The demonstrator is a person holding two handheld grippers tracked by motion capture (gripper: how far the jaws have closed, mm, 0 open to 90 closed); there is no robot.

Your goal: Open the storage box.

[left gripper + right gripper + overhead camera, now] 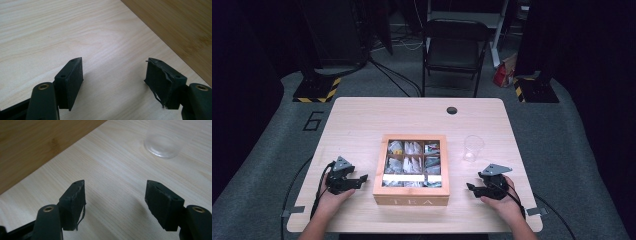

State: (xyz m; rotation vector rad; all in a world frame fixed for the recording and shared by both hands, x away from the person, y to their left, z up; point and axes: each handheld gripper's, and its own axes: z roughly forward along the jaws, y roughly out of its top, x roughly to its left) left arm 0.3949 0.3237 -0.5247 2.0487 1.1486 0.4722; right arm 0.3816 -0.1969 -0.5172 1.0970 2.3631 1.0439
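From the high view, a wooden tea box (411,171) sits at the middle of the table (362,115), its long front face marked TEA toward the person and its glass lid showing rows of tea bags inside. The left gripper (360,179) rests on the table just left of the box and points at its left wall; the right gripper (471,188) rests just right of the box and points at its right wall. Both lie at about the level of the box's front half, each apart from it by a narrow strip of bare table, so neither hand is clearly nearer. A clear plastic cup (473,148) stands upright beyond the right gripper, between it and the box's far right corner, and nearer to that hand than to the other.

In the left gripper view, the left gripper (113,71) has its jaws partly open with nothing but bare table between them. The box (180,27) runs across the upper right, its wall slanting away ahead and to the right of the jaws.

In the right gripper view, the right gripper (115,191) likewise stands partly open and empty. The box (32,142) fills the upper left, and the cup (162,145) stands ahead toward the upper right, well clear of the jaws.
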